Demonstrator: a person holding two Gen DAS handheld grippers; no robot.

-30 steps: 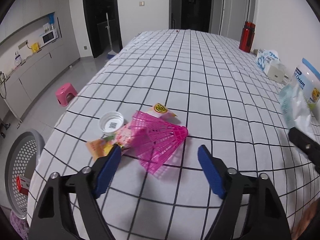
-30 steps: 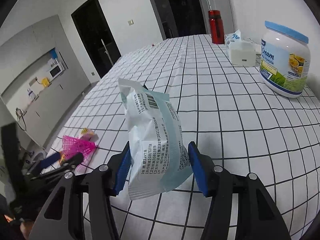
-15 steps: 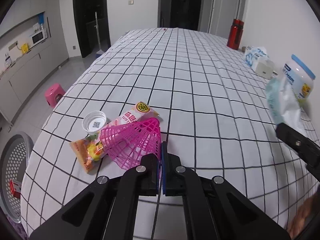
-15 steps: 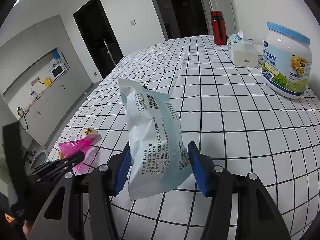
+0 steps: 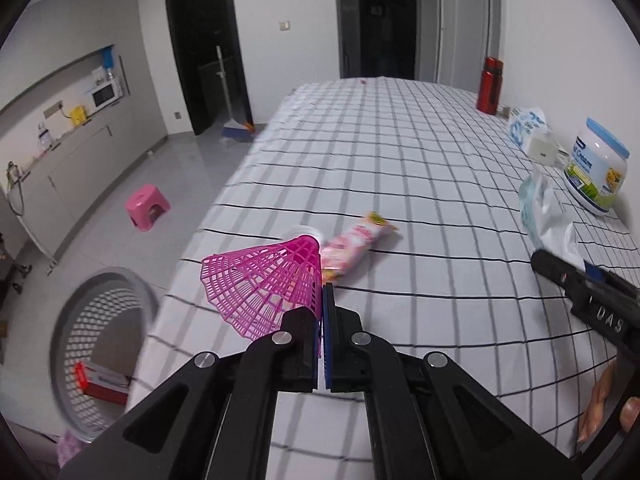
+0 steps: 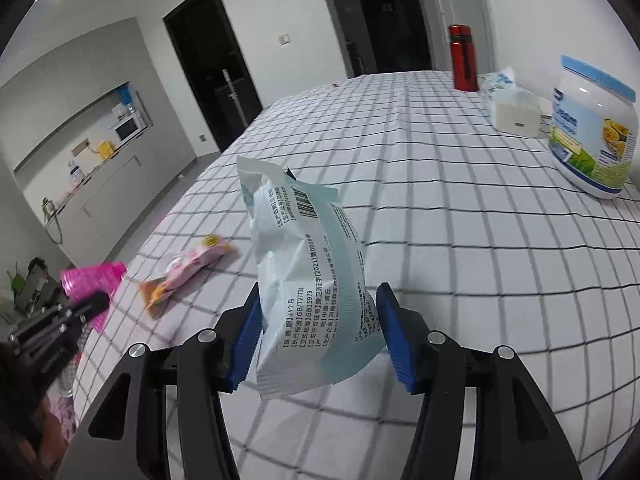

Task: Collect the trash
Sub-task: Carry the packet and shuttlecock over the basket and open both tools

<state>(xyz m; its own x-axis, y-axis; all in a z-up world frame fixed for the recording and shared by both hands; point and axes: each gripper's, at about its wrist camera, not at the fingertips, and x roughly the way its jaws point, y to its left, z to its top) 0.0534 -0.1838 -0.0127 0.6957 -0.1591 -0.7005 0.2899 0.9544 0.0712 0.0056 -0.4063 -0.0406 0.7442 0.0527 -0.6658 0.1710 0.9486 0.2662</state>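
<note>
My left gripper [image 5: 322,312] is shut on a pink plastic mesh shuttlecock [image 5: 264,284] and holds it lifted above the table's left edge. The shuttlecock also shows in the right wrist view [image 6: 94,280]. A pink snack wrapper [image 5: 356,244] lies on the checked tablecloth just beyond it, with a white cap [image 5: 304,233] half hidden behind the shuttlecock. My right gripper [image 6: 318,336] is shut on a pale blue and white packet [image 6: 312,280], held upright above the table. The packet also shows in the left wrist view [image 5: 548,216].
A grey mesh waste basket [image 5: 100,344] stands on the floor left of the table, with a red and white box inside. A cream powder jar [image 6: 592,128], a tissue pack [image 6: 512,108] and a red bottle [image 6: 462,58] stand along the table's right side. A pink stool [image 5: 146,206] is on the floor.
My left gripper closed on the pink shuttlecock and lifted it off the table, swinging left toward the basket. The right gripper kept hold of the packet.
</note>
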